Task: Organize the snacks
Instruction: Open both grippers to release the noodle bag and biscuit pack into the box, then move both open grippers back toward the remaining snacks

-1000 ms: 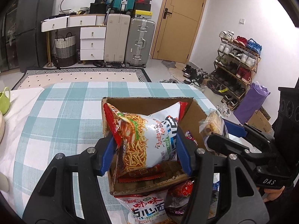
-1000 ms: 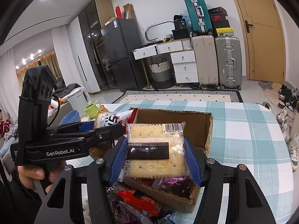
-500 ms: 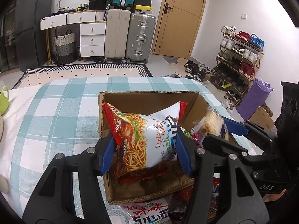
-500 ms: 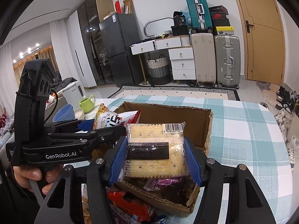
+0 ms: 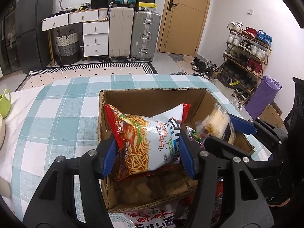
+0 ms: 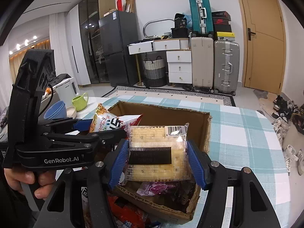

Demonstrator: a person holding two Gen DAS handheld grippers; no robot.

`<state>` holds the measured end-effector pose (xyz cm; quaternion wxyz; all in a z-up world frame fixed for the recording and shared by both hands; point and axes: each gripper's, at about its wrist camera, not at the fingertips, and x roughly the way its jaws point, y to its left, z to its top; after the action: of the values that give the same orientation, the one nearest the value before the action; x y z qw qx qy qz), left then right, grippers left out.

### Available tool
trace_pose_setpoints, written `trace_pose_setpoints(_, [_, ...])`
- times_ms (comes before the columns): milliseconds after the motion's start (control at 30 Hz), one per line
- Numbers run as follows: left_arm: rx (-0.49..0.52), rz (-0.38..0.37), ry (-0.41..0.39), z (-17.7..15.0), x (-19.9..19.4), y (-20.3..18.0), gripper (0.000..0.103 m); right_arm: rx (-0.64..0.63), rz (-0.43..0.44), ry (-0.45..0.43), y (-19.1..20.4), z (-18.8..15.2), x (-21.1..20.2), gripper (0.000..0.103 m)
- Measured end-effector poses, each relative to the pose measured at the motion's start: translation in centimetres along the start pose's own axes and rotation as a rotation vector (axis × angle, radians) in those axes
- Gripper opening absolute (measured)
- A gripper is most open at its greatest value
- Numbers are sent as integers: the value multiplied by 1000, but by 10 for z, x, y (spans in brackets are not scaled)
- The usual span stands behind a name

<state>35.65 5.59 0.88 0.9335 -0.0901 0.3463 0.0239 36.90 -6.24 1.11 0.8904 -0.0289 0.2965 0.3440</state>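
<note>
Right now both grippers hang over the open cardboard box (image 5: 152, 98), each with a packet between its blue pads. Closest to the left gripper (image 5: 148, 155), a puffy noodle-snack bag (image 5: 148, 138) is pinched at its lower half between the pads, its top leaning ahead over the box's left side; holding it low and tilted seems meant to let it slide in bottom first. Directly below that gripper the box floor looks partly bare, and nearer still, outside the front wall, another noodle-snack packet (image 5: 152, 216) lies on the table among loose wrappers waiting their turn (the pile is mostly hidden by the fingers).

To the left gripper's right, the right gripper (image 6: 157, 161) has a clear-wrapped cracker pack (image 6: 157, 152) between its pads, barcode end up, over the box's right side. Its jaws have just been opening, and a thin gap shows at the right pad, so the pack is probably being let go to drop onto the purple-wrapped snacks (image 6: 155, 187) beneath it.

Farther ahead, beyond the box, the checked tablecloth (image 5: 62, 117) runs to the table's far edge, with a green mug (image 6: 80, 101) and blue bowls (image 6: 55, 110) off to the left, and suitcases (image 5: 133, 34) against the back wall.
</note>
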Motion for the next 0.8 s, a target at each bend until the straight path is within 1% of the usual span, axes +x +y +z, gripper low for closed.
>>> trace_pose_setpoints(67, [-4,6,5,1,1,-2,56,15,-11,-20,-3,1,-6,72])
trace_pose_setpoints(133, [-14,4,9,1,1,-1,56,30,-14,-25,-6,2,-13,77])
trace_pose_setpoints(167, [-23,-4,12,1,1,0,57,39,-16,-30,-8,2,-17,84])
trace_pose_setpoints(200, [-31,-12,15,1,0,1,57,50,-16,-38,-10,3,-22,89])
trace_pose_setpoints(233, [-40,-16,15,1,-2,2,57,59,-12,-47,-12,3,-27,90])
trace_pose_setpoints(267, [-46,-15,14,1,-5,2,58,65,-12,-50,-13,3,-32,94])
trace_pose_setpoints(300, [-48,-14,13,2,-9,1,62,70,-13,-51,-14,2,-37,99])
trace_pose_setpoints(333, [-50,-14,9,1,-14,1,64,72,-20,-54,-15,1,-42,101])
trace_pose_setpoints(367, [-54,-23,2,0,-21,1,69,73,-44,-54,-15,-1,-48,102])
trace_pose_setpoints(400, [-55,-33,-5,0,-25,2,78,72,-59,-50,-15,-2,-51,102])
trace_pose_setpoints(433, [-56,-40,-13,-1,-32,1,82,72,-73,-44,-15,-4,-55,102])
trace_pose_setpoints(467, [-56,-41,-22,-2,-39,1,83,78,-88,-36,-16,-7,-60,102])
trace_pose_setpoints(533, [-58,-36,-29,-4,-51,1,86,99,-86,-20,-19,-13,-67,102])
trace_pose_setpoints(567, [-64,-31,-29,-5,-58,1,91,116,-77,-9,-21,-16,-71,102])
trace_pose_setpoints(600, [-71,-27,-30,-6,-63,1,103,126,-75,-2,-23,-19,-74,102])
trace_pose_setpoints(700, [-78,-23,-54,-13,-86,0,102,156,-73,10,-28,-28,-85,102])
trace_pose_setpoints(800, [-63,1,-63,-23,-105,-4,102,183,-85,28,-30,-40,-94,102])
